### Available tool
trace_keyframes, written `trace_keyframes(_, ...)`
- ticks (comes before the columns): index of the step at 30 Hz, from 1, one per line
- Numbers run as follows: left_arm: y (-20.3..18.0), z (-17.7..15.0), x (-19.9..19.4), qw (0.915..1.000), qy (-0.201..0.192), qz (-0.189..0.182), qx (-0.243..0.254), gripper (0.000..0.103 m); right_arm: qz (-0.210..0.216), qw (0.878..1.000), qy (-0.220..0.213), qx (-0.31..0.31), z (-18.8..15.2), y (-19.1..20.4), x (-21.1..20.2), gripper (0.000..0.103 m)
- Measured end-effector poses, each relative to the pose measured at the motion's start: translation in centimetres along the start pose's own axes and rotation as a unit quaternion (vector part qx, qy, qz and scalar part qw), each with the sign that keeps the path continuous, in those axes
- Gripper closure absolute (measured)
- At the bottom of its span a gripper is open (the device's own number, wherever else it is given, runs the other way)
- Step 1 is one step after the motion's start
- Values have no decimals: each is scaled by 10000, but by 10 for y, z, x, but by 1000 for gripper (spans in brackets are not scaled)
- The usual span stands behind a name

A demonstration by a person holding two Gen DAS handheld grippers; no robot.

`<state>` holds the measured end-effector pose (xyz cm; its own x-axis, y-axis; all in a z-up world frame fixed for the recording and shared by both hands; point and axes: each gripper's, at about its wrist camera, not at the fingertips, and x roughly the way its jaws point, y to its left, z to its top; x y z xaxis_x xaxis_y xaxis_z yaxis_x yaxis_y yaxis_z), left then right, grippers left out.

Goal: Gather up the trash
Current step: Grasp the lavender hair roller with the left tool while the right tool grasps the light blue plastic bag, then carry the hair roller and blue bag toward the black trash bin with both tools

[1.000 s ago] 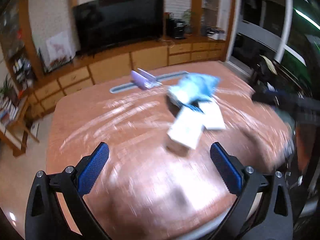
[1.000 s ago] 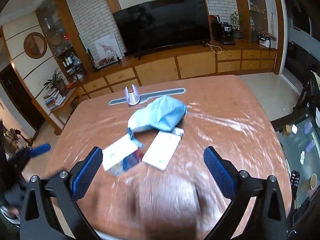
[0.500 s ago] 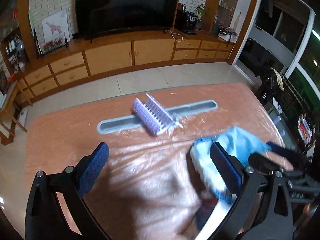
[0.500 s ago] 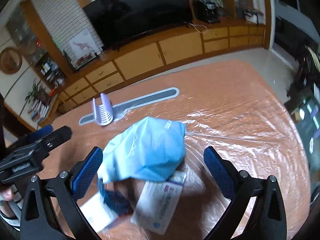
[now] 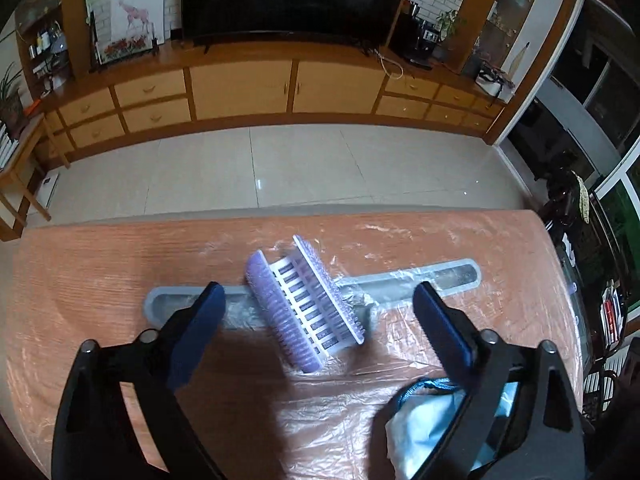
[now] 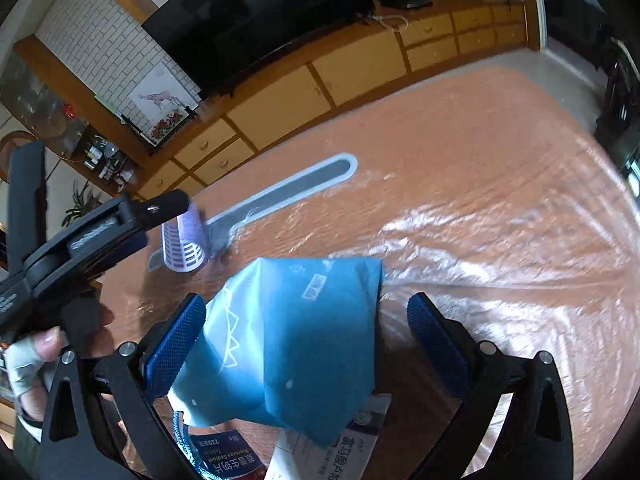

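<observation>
My left hand-held gripper (image 5: 316, 320) hovers with its jaws wide apart over a purple brush (image 5: 304, 304) that lies across a long grey tray (image 5: 448, 276) on the plastic-covered worktop (image 5: 80, 264). My right hand-held gripper (image 6: 306, 336), jaws also apart, straddles a blue bag (image 6: 292, 340) without gripping it. The bag lies on the worktop over medicine boxes (image 6: 228, 456).
</observation>
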<state>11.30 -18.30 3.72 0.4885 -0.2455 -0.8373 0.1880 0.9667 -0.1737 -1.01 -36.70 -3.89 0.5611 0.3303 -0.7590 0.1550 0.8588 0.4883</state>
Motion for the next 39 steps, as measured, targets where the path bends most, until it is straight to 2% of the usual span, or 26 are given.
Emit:
trace_keyframes(3,-1,-2,11,9999,112,-21,97,15,109,9999,28,-95,-5,4,2,6)
trace_keyframes(6,1,-3,19,9995,174,-242,41,28,236,9996,54,-129,-9,7,4,17)
trace_keyframes(8,3,-4,22,9990,213,-387,-5,32,342,9992,151,-150,-10,8,8,26)
trace_keyframes(10,1,-6,22,9988,176,-441,130,42,500,9985,190,-83,-10,6,7,34)
trace_keyframes(11,1,-7,22,9984,173,-488,206,44,646,9977,223,4,-9,3,8,35)
trace_keyframes(13,-1,-10,24,9981,216,-508,280,56,867,9957,259,205,-5,-4,10,37)
trace_keyframes(16,3,-10,24,9979,158,-576,252,59,1019,9942,289,200,-2,-7,12,38)
trace_keyframes(19,6,-10,23,9978,115,-630,197,59,1100,9932,301,229,-1,-11,13,49)
trace_keyframes(24,4,-10,8,9972,-184,-644,333,60,1369,9891,167,516,3,-24,8,53)
trace_keyframes(32,7,-20,-19,9958,-376,-779,306,60,1218,9919,-36,371,12,-21,-7,53)
trace_keyframes(39,12,-38,-58,9940,-612,-785,453,60,1018,9936,-422,239,14,-18,-38,54)
